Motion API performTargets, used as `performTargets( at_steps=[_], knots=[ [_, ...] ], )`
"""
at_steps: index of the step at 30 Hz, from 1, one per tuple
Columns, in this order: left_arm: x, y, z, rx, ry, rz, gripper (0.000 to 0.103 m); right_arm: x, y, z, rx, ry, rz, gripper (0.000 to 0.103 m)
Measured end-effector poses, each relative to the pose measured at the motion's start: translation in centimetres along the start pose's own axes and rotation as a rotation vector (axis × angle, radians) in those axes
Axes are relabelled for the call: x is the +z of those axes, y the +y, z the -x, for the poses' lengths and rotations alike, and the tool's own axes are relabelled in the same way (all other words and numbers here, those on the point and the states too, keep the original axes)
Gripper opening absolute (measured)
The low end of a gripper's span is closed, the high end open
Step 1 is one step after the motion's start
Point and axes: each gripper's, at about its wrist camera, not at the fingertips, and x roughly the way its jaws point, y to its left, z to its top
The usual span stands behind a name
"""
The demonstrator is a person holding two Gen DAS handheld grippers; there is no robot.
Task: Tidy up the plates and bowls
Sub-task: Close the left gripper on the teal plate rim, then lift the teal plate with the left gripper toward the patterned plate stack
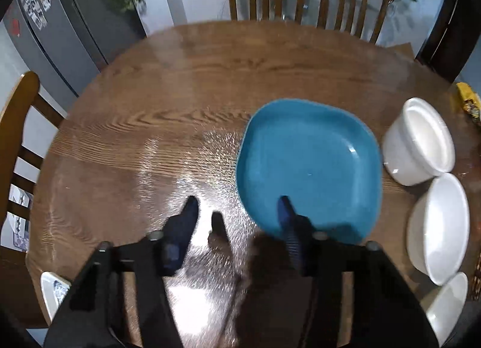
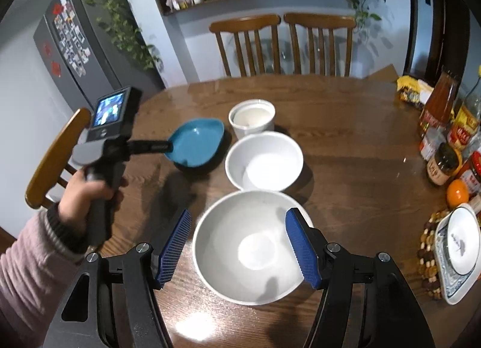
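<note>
While the left gripper (image 1: 237, 209) stands apart, the blue plate (image 1: 306, 164) underlies one finger.

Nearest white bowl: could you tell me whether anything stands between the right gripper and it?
Nothing visible does. The right gripper is open right at the nearest white bowl, which is empty; the middle white bowl sits beyond it.

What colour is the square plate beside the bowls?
Teal blue plate; the left wrist view shows it best.
</note>
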Motion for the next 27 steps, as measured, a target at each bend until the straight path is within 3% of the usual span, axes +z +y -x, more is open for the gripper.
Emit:
performTargets(
  at_steps=[4,7,13,27],
  knots=[
    [-0.1,0.1,-1.3,-0.018,0.039,0.014,0.018,-0.1,-0.3,-1.2,-0.004,0.027,-0.008,0.066],
    [-0.5,-0.1,-0.8,-0.022,0.035,-0.025,0.014,0.1,-0.4,-1.9,-0.005,0.038,-0.014,0.066],
    [-3.5,-0.2,0.5,-0.043,0.049,-0.101,0.013,0.0,0.3,-2.7,0.025,0.055,-0.011,0.066],
    [-16.9,0.9,5.8,-0.116,0.079,-0.186,0.014,-3.1,5.2,-2.8,0.100,0.130,0.083,0.066]
  ],
)
